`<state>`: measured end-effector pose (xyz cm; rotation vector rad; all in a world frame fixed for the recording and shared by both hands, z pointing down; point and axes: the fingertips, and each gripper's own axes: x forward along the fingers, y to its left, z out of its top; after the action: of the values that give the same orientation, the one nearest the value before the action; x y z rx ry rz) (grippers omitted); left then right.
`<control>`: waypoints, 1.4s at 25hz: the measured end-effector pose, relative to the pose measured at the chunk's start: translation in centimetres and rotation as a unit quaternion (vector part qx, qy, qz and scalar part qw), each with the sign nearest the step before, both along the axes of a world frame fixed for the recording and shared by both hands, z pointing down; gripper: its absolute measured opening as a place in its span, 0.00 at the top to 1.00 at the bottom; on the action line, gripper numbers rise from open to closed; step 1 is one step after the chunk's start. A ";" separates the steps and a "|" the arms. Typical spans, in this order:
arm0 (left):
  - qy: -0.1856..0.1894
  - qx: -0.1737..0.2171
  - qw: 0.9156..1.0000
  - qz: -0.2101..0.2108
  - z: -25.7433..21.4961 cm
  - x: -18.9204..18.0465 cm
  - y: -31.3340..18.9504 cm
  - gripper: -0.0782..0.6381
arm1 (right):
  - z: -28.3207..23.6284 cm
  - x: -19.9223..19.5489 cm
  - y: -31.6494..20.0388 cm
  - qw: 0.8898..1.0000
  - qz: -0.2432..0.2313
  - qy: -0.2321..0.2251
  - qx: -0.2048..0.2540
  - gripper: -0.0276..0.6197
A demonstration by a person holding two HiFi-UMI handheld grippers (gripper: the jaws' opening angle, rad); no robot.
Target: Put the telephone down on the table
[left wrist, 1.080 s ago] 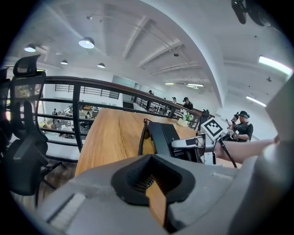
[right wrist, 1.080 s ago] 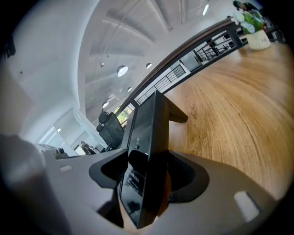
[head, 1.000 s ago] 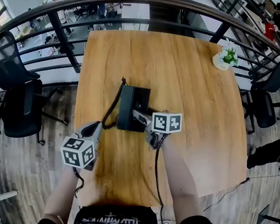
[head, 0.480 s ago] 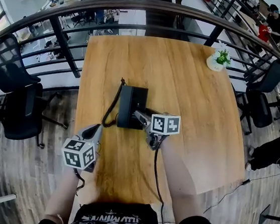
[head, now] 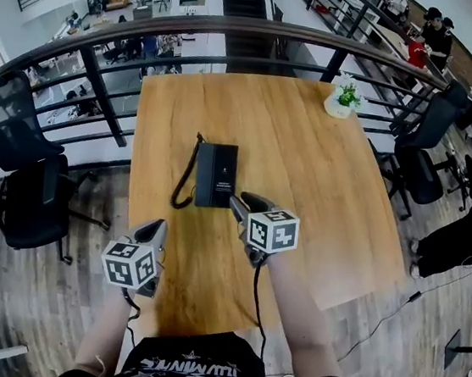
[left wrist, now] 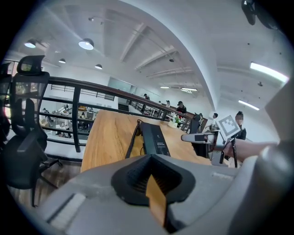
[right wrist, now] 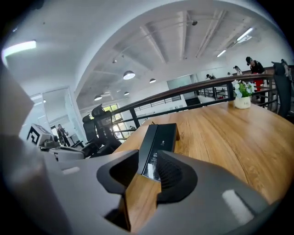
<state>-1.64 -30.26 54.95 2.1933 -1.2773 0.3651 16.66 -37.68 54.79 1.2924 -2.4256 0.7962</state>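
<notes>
The black telephone (head: 215, 175) lies flat on the wooden table (head: 314, 176), its curled cord (head: 186, 177) along its left side. My right gripper (head: 247, 203) hovers just in front of the phone's near right corner, apart from it. Its jaws are closing, and only table wood shows between them. In the right gripper view the telephone (right wrist: 158, 137) lies ahead of the right gripper (right wrist: 146, 180). My left gripper (head: 152, 233) hangs at the table's near left edge, with a narrow slit between its jaws and nothing in it. The left gripper view shows the telephone (left wrist: 154, 139) beyond the left gripper (left wrist: 154, 195).
A small potted plant (head: 342, 101) stands at the table's far right corner. A dark railing (head: 238, 28) curves behind the table. Office chairs (head: 14, 186) stand to the left and another chair (head: 424, 155) to the right. A cable hangs from the right gripper toward the person.
My right gripper has drawn back from the telephone toward the person, risen, and its jaws have narrowed. The telephone stays flat on the table. The left gripper shifted slightly.
</notes>
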 end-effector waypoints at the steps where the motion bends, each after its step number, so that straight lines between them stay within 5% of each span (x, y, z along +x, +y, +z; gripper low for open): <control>1: 0.001 0.001 1.000 0.005 -0.2 0.0 0.5 0.89 | -0.4 0.0 0.9 1.000 0.008 0.000 0.005 0.76; 16: -0.002 0.002 0.998 0.065 -2.7 -5.8 10.1 0.89 | -2.7 -4.7 12.2 0.995 0.092 0.012 0.032 0.94; 35: 0.012 0.004 0.992 0.122 -7.7 -14.6 23.7 0.89 | -8.8 -13.8 28.8 0.987 0.152 -0.001 0.043 0.96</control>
<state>-16.22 -6.56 47.27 2.3589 -1.0007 0.4274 2.89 -8.92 46.00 1.7243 -2.3169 0.7739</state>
